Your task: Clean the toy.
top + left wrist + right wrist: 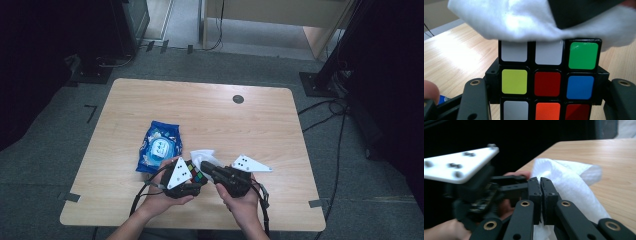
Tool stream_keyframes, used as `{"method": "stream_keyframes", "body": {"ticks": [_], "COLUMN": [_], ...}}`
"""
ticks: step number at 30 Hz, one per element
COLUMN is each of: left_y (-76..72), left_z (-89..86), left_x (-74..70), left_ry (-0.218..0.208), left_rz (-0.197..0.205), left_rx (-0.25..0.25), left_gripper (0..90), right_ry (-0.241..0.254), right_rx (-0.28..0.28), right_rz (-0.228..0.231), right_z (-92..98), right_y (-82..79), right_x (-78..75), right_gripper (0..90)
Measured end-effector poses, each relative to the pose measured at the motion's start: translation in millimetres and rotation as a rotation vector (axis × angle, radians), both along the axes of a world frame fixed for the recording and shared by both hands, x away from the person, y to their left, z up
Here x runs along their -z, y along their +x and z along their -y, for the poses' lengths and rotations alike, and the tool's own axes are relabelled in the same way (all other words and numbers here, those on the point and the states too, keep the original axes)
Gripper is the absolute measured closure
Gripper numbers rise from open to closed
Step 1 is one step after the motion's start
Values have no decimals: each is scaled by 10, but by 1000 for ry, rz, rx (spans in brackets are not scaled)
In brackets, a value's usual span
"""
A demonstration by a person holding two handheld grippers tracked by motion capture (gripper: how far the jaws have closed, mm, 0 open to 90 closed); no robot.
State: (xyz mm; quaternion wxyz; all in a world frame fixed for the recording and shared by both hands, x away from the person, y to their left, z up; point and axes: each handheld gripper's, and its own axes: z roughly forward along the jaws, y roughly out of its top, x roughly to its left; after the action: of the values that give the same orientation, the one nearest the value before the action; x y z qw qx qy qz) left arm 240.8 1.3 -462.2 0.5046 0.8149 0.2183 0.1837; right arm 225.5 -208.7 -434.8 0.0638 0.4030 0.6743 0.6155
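High view: overhead, looking forward and down, far off. Both gripper views: very close, along own tongs. Shared: white wipe, wooden surface.

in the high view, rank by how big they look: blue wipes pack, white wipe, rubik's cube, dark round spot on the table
1. blue wipes pack
2. white wipe
3. rubik's cube, though the grippers hide much of it, so its place against the wipe is unsure
4. dark round spot

no legible text, perhaps print on blue packet
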Motion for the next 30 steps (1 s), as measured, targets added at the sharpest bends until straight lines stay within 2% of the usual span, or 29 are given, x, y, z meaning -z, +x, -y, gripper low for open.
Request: {"method": "stream_keyframes", "body": {"ticks": [2,5,7,10,11,12,14,15,17,20,22,25,27,28,30], "left_y": [-2,10,31,73,86,95,104,111,134,187,226,257,268,277,290], "left_z": [-7,-18,-41,-76,-87,-96,-110,-119,-134,-172,-219,-278,-300,-311,-330], "left_x": [-5,-18,-25,-24,-25,-28,-38,-45,-60,-93,-126,-176,-204,-220,-248], "left_ry": [-1,-17,-19,-25,-29,-32,-32,-35,-37,-42,-54,-64,-69,-74,-91], "left_rz": [3,2,1,-11,-16,-18,-19,-20,-23,-35,-55,-72,-80,-89,-112], "left_rx": [4,3,-7,-23,-29,-35,-42,-46,-55,-80,-92,-99,-107,-110,-106], "left_gripper": [340,340,340,340,340,340,340,340,340,340,340,340,340,340,340], "right_ry": [-36,-99,-90,-120,-156,-177,-165,-152,-136,-172,-179,-210,-232,-255,-288], "right_rx": [65,156,211,275,307,327,352,352,306,229,188,114,68,51,10], "right_rz": [-42,-72,-109,-89,-61,-47,-20,-19,18,70,90,154,229,287,367], "right_z": [91,240,386,527,572,612,696,722,755,697,644,533,431,379,278], "right_y": [67,157,217,261,272,286,309,315,338,329,327,317,288,271,234], "right_x": [66,180,258,283,290,304,339,345,355,361,387,432,448,459,470], "right_gripper": [890,891,891,886,875,847,724,667,568,464,425,367,275,255,255]}}
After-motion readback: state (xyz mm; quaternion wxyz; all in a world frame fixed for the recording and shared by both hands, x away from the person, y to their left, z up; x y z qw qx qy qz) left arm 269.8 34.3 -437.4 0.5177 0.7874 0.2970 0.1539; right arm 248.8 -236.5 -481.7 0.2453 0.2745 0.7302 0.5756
